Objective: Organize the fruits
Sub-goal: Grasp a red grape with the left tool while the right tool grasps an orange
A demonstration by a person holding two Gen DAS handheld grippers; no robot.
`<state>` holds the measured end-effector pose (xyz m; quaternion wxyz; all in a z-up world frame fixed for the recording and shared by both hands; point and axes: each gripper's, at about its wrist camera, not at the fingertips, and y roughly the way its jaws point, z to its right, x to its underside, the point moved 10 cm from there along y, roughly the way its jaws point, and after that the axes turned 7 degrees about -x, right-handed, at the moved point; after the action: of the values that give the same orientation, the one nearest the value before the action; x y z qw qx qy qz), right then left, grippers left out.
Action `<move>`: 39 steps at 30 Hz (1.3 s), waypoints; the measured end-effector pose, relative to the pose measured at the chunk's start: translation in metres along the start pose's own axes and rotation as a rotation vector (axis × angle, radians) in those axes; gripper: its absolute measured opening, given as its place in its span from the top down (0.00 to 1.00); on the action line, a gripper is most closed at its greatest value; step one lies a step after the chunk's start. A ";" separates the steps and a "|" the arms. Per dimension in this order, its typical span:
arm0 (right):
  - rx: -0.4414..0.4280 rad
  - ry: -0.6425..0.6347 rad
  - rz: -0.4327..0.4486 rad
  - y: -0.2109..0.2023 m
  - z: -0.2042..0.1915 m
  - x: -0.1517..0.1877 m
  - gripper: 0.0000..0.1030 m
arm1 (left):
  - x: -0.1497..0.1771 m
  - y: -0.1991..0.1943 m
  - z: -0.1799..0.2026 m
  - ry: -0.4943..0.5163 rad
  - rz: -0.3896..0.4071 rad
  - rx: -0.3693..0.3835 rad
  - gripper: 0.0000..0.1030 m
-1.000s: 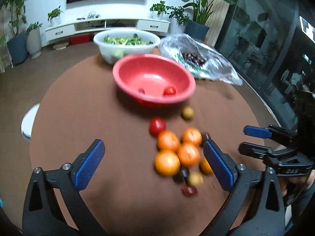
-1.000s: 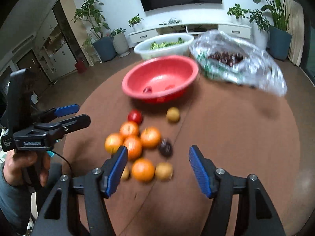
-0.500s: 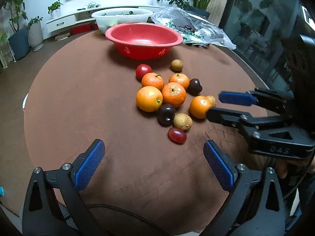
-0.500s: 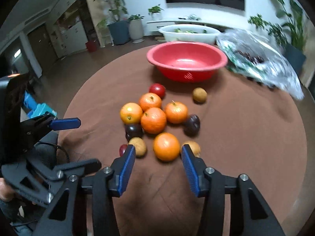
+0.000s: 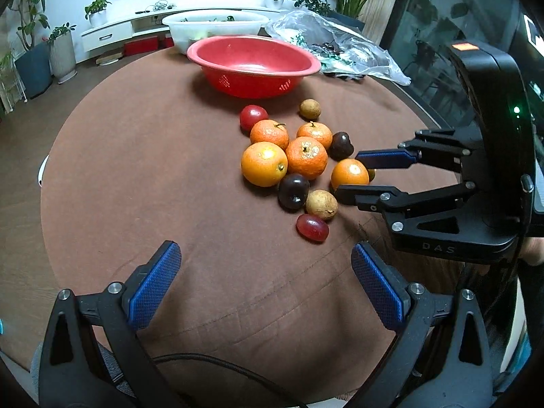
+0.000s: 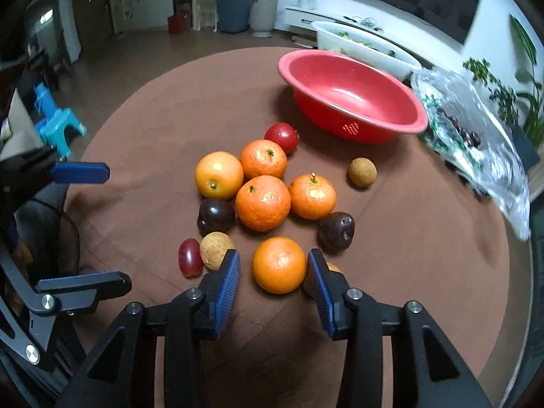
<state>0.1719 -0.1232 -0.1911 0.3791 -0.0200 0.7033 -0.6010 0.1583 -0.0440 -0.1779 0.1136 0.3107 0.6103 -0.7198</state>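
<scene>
The right gripper [image 6: 273, 268] tilts steeply down toward the tabletop [image 5: 153, 176], its two blue-padded fingers [image 6: 227, 280] set either side of the nearest orange [image 6: 279, 265]. Its jaws have just been closing with that orange between them; the pad on the right of the view seems to touch the fruit, while a thin gap appears to remain at the other. The left gripper [image 5: 265, 285] also points downward, nearer the person than the orange, its jaws spread wide over bare cloth with nothing between them. A bit of a hand [image 5: 533, 253] shows behind the right gripper's body.
</scene>
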 end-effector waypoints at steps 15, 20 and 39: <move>-0.003 0.025 0.034 -0.013 0.010 0.001 0.64 | -0.008 0.019 0.014 0.081 -0.020 -0.016 0.02; -0.050 0.115 0.109 -0.033 0.015 0.001 0.64 | -0.009 0.029 0.025 0.132 -0.046 0.001 0.28; -0.106 0.238 0.210 -0.055 0.021 0.017 0.64 | -0.005 0.045 0.054 0.303 -0.058 0.017 0.68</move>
<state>0.1479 -0.1642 -0.1526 0.3521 0.1051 0.7722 -0.5183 0.1704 -0.1063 -0.2081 -0.0034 0.3988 0.6230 -0.6729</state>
